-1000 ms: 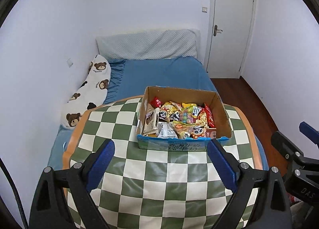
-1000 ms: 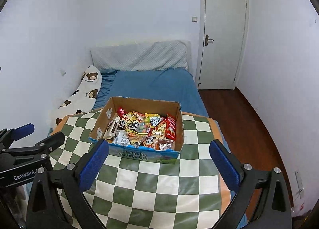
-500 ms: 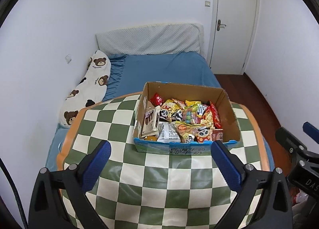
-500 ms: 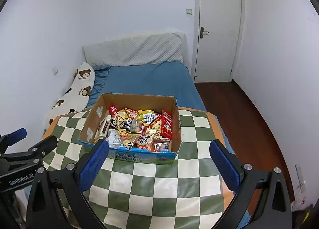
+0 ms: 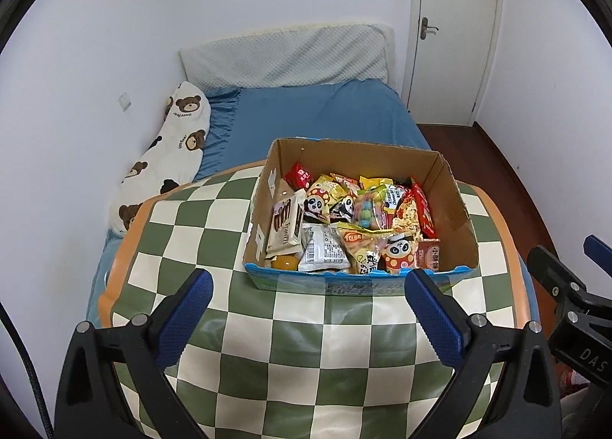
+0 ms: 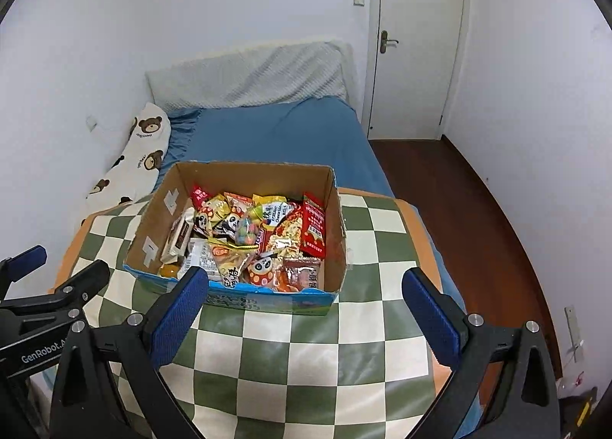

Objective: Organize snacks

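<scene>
An open cardboard box (image 5: 455, 205) stands on a green-and-cream checked table (image 5: 306, 347). It holds several snack packets: panda packs (image 5: 397, 253), a red packet (image 5: 422, 211), a cream wafer pack (image 5: 285, 224). The box also shows in the right wrist view (image 6: 157, 224). My left gripper (image 5: 308, 293) is open and empty, in front of the box and above the table. My right gripper (image 6: 306, 295) is open and empty, also in front of the box. The right gripper shows at the right edge of the left wrist view (image 5: 566, 293); the left gripper shows at the left edge of the right wrist view (image 6: 49, 286).
Behind the table is a bed with a blue sheet (image 5: 306, 121), a bear-print pillow (image 5: 172, 148) and a grey headboard pad (image 5: 287, 56). A white door (image 5: 455, 33) and wooden floor (image 6: 478, 209) are at the right. White walls close in on both sides.
Both grippers have moved closer to the box and tilted down a little. The box looks larger and nearer. Both stay open and empty.
</scene>
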`<state>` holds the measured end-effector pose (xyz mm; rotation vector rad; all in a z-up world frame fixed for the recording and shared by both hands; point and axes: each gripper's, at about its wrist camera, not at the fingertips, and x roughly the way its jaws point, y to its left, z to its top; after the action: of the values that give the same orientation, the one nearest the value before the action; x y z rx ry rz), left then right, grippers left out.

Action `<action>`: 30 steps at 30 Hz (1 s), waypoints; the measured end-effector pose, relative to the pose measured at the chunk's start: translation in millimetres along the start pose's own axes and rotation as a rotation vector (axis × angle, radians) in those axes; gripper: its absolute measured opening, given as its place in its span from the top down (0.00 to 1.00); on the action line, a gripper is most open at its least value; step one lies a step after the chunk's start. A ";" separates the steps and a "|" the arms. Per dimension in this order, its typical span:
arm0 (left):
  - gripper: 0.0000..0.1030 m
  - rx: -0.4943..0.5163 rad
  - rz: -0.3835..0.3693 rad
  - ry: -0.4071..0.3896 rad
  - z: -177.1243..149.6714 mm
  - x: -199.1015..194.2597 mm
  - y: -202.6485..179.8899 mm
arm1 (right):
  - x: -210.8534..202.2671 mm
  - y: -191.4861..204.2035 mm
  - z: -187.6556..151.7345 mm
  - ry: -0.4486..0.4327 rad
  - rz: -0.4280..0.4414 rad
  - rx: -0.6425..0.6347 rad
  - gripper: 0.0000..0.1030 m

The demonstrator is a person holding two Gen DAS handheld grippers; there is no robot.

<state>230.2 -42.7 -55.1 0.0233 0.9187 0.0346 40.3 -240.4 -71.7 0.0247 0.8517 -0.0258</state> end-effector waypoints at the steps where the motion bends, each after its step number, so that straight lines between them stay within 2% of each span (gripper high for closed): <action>1: 0.00 0.001 0.001 0.000 0.5 0.8 -0.1 | 2.4 -0.7 -0.5 0.004 -0.002 0.001 0.00; 30: 0.00 -0.003 -0.002 0.002 3.8 10.5 -0.7 | 15.2 -2.2 2.1 0.021 0.001 -0.002 0.00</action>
<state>239.6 -43.0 -61.1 0.0195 0.9211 0.0340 51.8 -242.9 -81.8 0.0234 0.8730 -0.0241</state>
